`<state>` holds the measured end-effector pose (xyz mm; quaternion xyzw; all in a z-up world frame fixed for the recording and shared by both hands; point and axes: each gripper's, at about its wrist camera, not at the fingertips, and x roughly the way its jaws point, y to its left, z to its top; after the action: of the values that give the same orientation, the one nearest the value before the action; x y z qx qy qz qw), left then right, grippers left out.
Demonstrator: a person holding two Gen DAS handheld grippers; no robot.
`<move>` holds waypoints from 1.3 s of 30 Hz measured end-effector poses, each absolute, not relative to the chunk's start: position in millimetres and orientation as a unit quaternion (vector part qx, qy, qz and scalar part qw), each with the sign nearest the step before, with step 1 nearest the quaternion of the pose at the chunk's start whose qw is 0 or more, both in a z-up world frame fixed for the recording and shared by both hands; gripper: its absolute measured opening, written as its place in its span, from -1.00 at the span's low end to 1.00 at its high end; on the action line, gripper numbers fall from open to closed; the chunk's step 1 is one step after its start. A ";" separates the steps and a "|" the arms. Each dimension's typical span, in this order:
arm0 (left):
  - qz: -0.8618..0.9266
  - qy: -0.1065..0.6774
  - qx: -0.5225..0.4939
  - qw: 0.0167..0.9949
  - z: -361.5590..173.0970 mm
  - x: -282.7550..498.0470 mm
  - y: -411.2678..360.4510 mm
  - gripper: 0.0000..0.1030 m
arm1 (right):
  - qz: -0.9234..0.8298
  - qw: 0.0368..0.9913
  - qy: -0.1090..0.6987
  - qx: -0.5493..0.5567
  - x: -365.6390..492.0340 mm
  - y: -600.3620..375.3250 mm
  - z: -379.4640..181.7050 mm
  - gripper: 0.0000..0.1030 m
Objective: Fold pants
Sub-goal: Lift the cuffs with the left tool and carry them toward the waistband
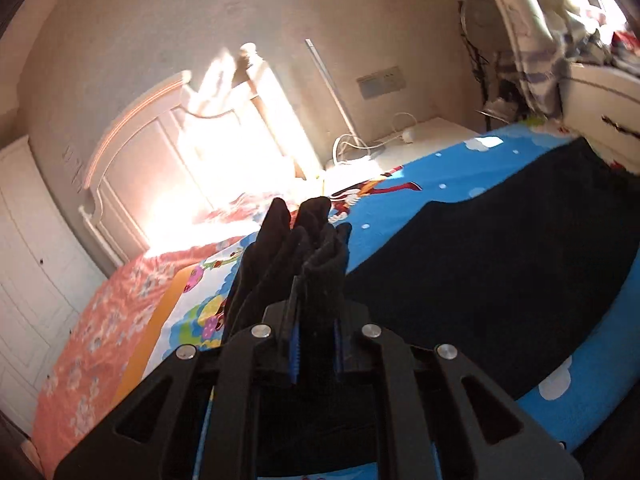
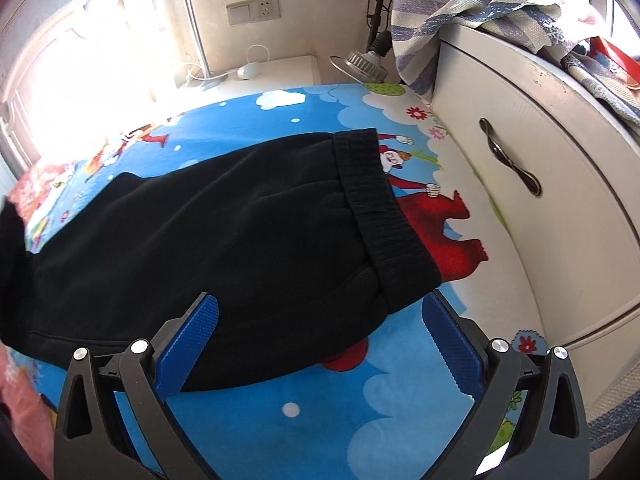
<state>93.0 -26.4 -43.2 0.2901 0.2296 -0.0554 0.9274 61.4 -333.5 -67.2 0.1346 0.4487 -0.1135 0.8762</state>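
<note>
**Left pinch on the leg end, right jaws wide at the waistband**

My left gripper (image 1: 316,304) is pressed together on a bunched black end of the pants (image 2: 208,216), which sticks up in folds past my fingertips, lifted off the bed. My right gripper (image 2: 320,320) hangs with its 2 blue pads (image 2: 200,344) spread wide and nothing between them; the near edge of the pants lies just under and beyond the left pad.

The pants lie flat across the blue cartoon sheet (image 2: 320,408), waistband (image 2: 376,208) toward the white cabinet (image 2: 520,184). The ribbed waistband edge stops short of the cabinet front, leaving a strip of printed sheet between them. On my near side there is a broad band of bare sheet from the pants' lower edge to my right gripper. On the far side, more open sheet runs to the nightstand (image 2: 280,68) with its cables. In the left wrist view, the leg end rises above an orange-flowered quilt (image 1: 92,340), with the headboard (image 1: 160,140) well beyond in strong sunlight.
</note>
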 end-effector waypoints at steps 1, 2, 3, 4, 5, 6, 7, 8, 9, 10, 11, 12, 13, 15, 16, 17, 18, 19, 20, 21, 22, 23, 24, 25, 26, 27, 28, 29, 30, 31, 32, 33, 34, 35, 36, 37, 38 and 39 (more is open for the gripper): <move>-0.071 0.232 0.322 0.915 -74.1 86.3 -51.5 -0.78 | -0.096 0.876 0.449 0.148 61.7 -331.3 -66.3 0.90; -0.085 0.239 0.341 0.905 -98.8 82.4 -67.7 -0.78 | -0.078 0.874 0.451 0.162 63.3 -328.6 -66.1 0.90; -0.089 0.245 0.358 0.897 -120.5 80.8 -76.4 -0.78 | -0.059 0.871 0.455 0.175 66.2 -325.2 -66.2 0.90; -0.085 0.240 0.370 0.893 -138.3 80.2 -75.6 -0.78 | -0.039 0.867 0.460 0.188 70.8 -320.6 -66.3 0.90; -0.079 0.231 0.373 0.895 -144.7 78.0 -73.1 -0.78 | -0.015 0.861 0.466 0.201 77.8 -314.5 -66.7 0.90; -0.079 0.228 0.363 0.900 -143.9 77.2 -68.5 -0.78 | 0.005 0.856 0.472 0.210 86.7 -306.8 -66.2 0.90; -0.078 0.230 0.345 0.907 -139.2 77.3 -62.6 -0.78 | 0.025 0.850 0.478 0.219 96.7 -298.0 -65.0 0.90; -0.075 0.227 0.330 0.913 -132.9 78.0 -58.0 -0.78 | 0.054 0.840 0.487 0.232 109.2 -286.6 -64.4 0.90; -0.074 0.223 0.317 0.919 -127.4 78.2 -54.1 -0.78 | 0.088 0.826 0.500 0.247 123.3 -273.1 -65.1 0.90; -0.072 0.219 0.307 0.923 -123.7 75.8 -50.4 -0.78 | 0.125 0.806 0.514 0.264 139.2 -257.1 -67.3 0.90; -0.073 0.220 0.296 0.927 -120.4 75.0 -48.4 -0.78 | 0.149 0.789 0.529 0.276 154.1 -240.9 -70.6 0.90; -0.075 0.221 0.288 0.929 -119.0 75.4 -46.2 -0.78 | 0.165 0.774 0.543 0.281 168.4 -224.2 -73.2 0.90; -0.077 0.221 0.284 0.930 -118.0 74.3 -46.9 -0.78 | 0.184 0.762 0.556 0.278 181.9 -206.2 -76.1 0.90; -0.076 0.217 0.273 0.934 -116.4 72.9 -44.4 -0.78 | 0.214 0.739 0.580 0.267 208.0 -172.1 -84.7 0.90; -0.075 0.216 0.266 0.937 -115.0 72.3 -43.0 -0.78 | 0.222 0.728 0.594 0.261 219.7 -156.6 -90.3 0.90; -0.074 0.215 0.259 0.939 -113.8 71.7 -41.1 -0.78 | 0.232 0.716 0.605 0.260 229.8 -144.7 -97.1 0.90; -0.072 0.213 0.252 0.941 -112.3 71.1 -39.0 -0.78 | 0.233 0.704 0.618 0.262 239.3 -134.7 -103.9 0.90; -0.071 0.211 0.248 0.943 -110.9 70.4 -37.4 -0.78 | 0.230 0.695 0.626 0.268 246.7 -127.9 -109.3 0.90; -0.071 0.210 0.246 0.943 -110.3 70.5 -36.7 -0.78 | 0.234 0.689 0.628 0.277 253.7 -121.4 -112.2 0.90; -0.071 0.209 0.246 0.944 -111.0 69.5 -35.4 -0.78 | 0.242 0.685 0.629 0.278 260.0 -114.5 -113.3 0.90; -0.072 0.209 0.244 0.944 -111.8 68.8 -35.4 -0.78 | 0.249 0.681 0.631 0.275 265.0 -108.0 -114.3 0.90; -0.073 0.207 0.243 0.945 -112.2 68.6 -35.8 -0.78 | 0.255 0.676 0.636 0.271 271.3 -100.6 -117.0 0.90; -0.073 0.204 0.247 0.945 -113.2 68.3 -37.3 -0.78 | 0.257 0.674 0.639 0.267 277.6 -93.9 -120.6 0.83; -0.073 0.199 0.253 0.944 -113.8 68.8 -39.7 -0.78 | 0.258 0.672 0.642 0.266 281.1 -90.1 -123.9 0.48; -0.073 0.195 0.258 0.943 -114.0 70.0 -42.5 -0.78 | 0.260 0.668 0.644 0.266 286.5 -86.9 -128.1 0.20; -0.074 0.193 0.261 0.943 -114.4 71.6 -45.1 -0.78 | 0.261 0.664 0.649 0.264 290.4 -85.0 -130.2 -0.31; -0.074 0.191 0.265 0.942 -114.4 73.8 -47.6 -0.78 | 0.267 0.663 0.647 0.264 294.1 -85.0 -128.6 -0.40; -0.075 0.188 0.268 0.942 -114.4 76.8 -50.2 -0.78 | 0.271 0.673 0.639 0.256 295.5 -86.8 -122.6 -0.44; -0.077 0.184 0.269 0.942 -113.2 79.0 -53.1 -0.78 | 0.274 0.688 0.627 0.243 294.5 -90.9 -113.3 -0.48; -0.081 0.176 0.271 0.943 -111.4 79.6 -57.8 -0.78 | 0.275 0.700 0.615 0.236 293.0 -98.9 -104.1 -0.51; -0.088 0.168 0.275 0.943 -109.4 80.1 -64.1 -0.78 | 0.273 0.710 0.605 0.236 292.1 -108.0 -96.0 -0.52; -0.098 0.163 0.279 0.941 -108.4 81.5 -71.9 -0.78 | 0.269 0.718 0.597 0.237 291.8 -118.8 -90.1 -0.55; -0.108 0.160 0.281 0.940 -108.5 83.1 -80.6 -0.78 | 0.264 0.726 0.590 0.236 291.3 -128.9 -85.7 -0.56; -0.118 0.160 0.280 0.939 -110.0 86.0 -89.0 -0.78 | 0.255 0.733 0.587 0.230 291.6 -136.1 -85.1 -0.57; -0.125 0.161 0.281 0.938 -112.9 89.6 -97.2 -0.78 | 0.242 0.740 0.587 0.222 292.9 -143.5 -87.4 -0.57; -0.132 0.165 0.283 0.936 -116.5 92.5 -104.9 -0.78 | 0.228 0.744 0.590 0.213 292.4 -148.7 -92.0 -0.58; -0.141 0.172 0.281 0.933 -120.5 95.3 -111.2 -0.78 | 0.217 0.747 0.595 0.203 291.9 -152.7 -98.8 -0.58; -0.148 0.179 0.281 0.931 -125.2 97.6 -116.3 -0.78 | 0.212 0.746 0.597 0.202 290.5 -160.2 -104.9 -0.59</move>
<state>97.6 -116.3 -125.2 0.2809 0.1791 -0.1477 0.9312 290.5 -160.2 -104.9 0.2024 0.5975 0.2124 0.7463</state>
